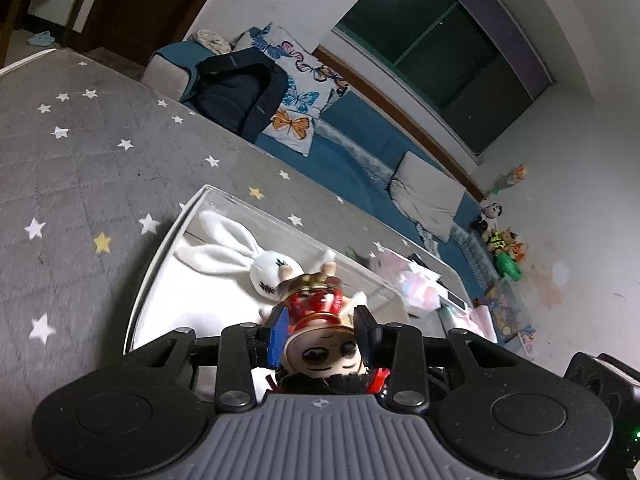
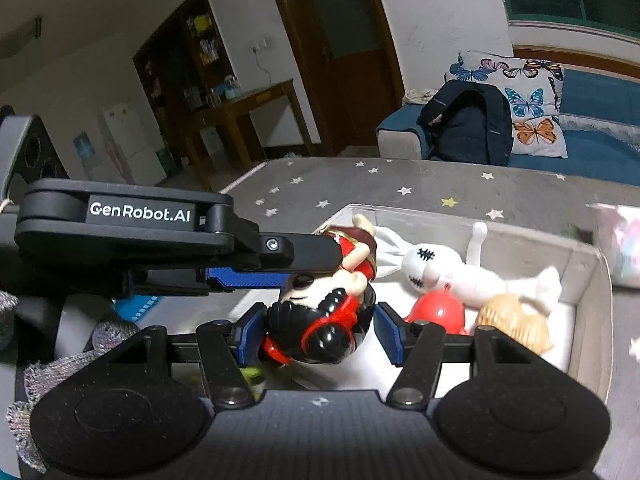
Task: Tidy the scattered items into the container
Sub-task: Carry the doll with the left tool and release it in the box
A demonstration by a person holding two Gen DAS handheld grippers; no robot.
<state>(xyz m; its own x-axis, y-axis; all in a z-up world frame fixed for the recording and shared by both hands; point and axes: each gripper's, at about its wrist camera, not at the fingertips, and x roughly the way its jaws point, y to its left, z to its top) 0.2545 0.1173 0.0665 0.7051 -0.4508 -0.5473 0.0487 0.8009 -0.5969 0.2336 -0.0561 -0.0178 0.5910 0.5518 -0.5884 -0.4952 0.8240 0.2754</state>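
- I've got my left gripper (image 1: 320, 330) clamped on the doll figure (image 1: 320, 320); its blue and black fingers press on the red body, big head toward the camera, feet pointing away.
- In the right wrist view my left gripper (image 2: 340, 258) comes in from the left side and the doll figure (image 2: 328, 312) hangs from it, black hair and red band facing me.
- My right gripper (image 2: 316, 336) sits around the doll's head, jaws part open; left pad looks to touch the hair, right pad stands a little off. I can't tell if it really grips.
- The doll is held over the near end of the clear container (image 2: 592, 280), above its white floor.
- Already in the container (image 1: 160, 248): white rabbit plush (image 2: 460, 276), red ball (image 2: 436, 312), tan fuzzy toy (image 2: 516, 324).
- White rabbit plush (image 1: 240, 256) lies along the floor, ears toward the far corner.
- The container sits on a grey star-print mat (image 1: 80, 160); pink-white bundle (image 1: 416, 284) just beside its far side.
- Blue sofa (image 1: 352, 152) behind, with butterfly cushion (image 1: 296, 92) and dark backpack (image 1: 240, 88).
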